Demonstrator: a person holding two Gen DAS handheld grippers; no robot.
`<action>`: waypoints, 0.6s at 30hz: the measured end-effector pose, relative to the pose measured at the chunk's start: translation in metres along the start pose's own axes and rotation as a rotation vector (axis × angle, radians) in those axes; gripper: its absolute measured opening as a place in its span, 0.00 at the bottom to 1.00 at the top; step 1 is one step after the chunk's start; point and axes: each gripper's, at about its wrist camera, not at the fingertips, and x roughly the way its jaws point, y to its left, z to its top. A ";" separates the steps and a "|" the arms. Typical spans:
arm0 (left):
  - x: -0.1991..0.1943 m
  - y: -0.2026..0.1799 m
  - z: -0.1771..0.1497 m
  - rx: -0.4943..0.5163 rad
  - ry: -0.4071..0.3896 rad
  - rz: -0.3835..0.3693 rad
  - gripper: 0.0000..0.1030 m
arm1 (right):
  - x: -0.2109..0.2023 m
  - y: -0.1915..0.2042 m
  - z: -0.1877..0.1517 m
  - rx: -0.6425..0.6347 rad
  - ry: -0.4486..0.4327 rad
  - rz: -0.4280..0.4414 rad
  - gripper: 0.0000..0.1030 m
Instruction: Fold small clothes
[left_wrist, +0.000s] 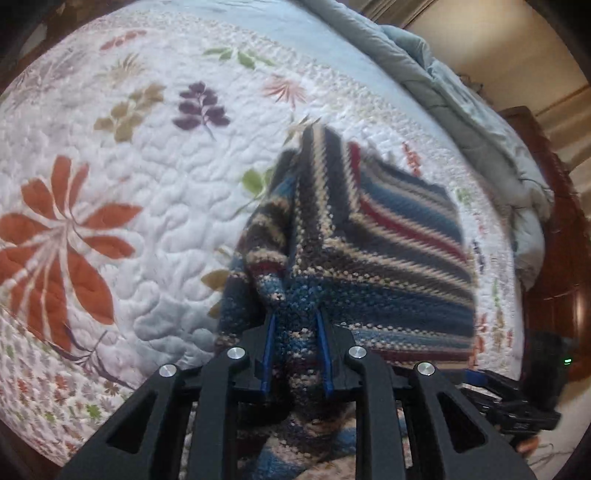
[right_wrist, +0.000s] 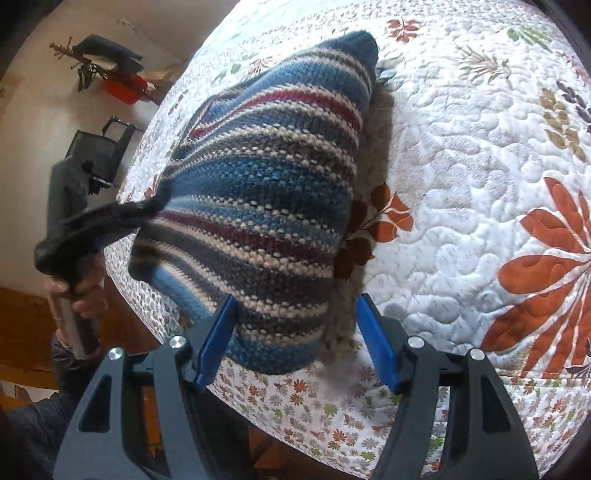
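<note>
A small striped knit sweater (left_wrist: 388, 236) in blue, grey, cream and dark red is held above a floral quilted bedspread (left_wrist: 122, 177). My left gripper (left_wrist: 295, 321) is shut on a bunched edge of the sweater, which hangs from it in folds. In the right wrist view the sweater (right_wrist: 266, 192) is lifted and blurred, casting a shadow on the bedspread (right_wrist: 461, 155). My right gripper (right_wrist: 291, 314) is open, its blue pads either side of the sweater's near lower edge without clamping it. The left gripper (right_wrist: 70, 240) shows at the left, held by a hand.
A rumpled grey-blue duvet (left_wrist: 461, 122) lies along the far side of the bed. A dark wooden bed frame (left_wrist: 554, 266) borders it. Beyond the bed's edge stand a black chair (right_wrist: 99, 147) and a red box (right_wrist: 125, 88) by the wall.
</note>
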 end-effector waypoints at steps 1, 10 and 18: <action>0.002 0.000 -0.002 0.011 -0.009 0.010 0.21 | 0.001 -0.002 0.000 0.000 0.005 -0.002 0.65; -0.018 -0.023 -0.006 0.118 -0.017 0.097 0.35 | 0.012 0.009 0.000 0.002 0.015 -0.022 0.65; -0.053 -0.029 -0.040 0.160 0.003 0.124 0.44 | 0.011 0.017 -0.005 -0.006 0.002 -0.014 0.65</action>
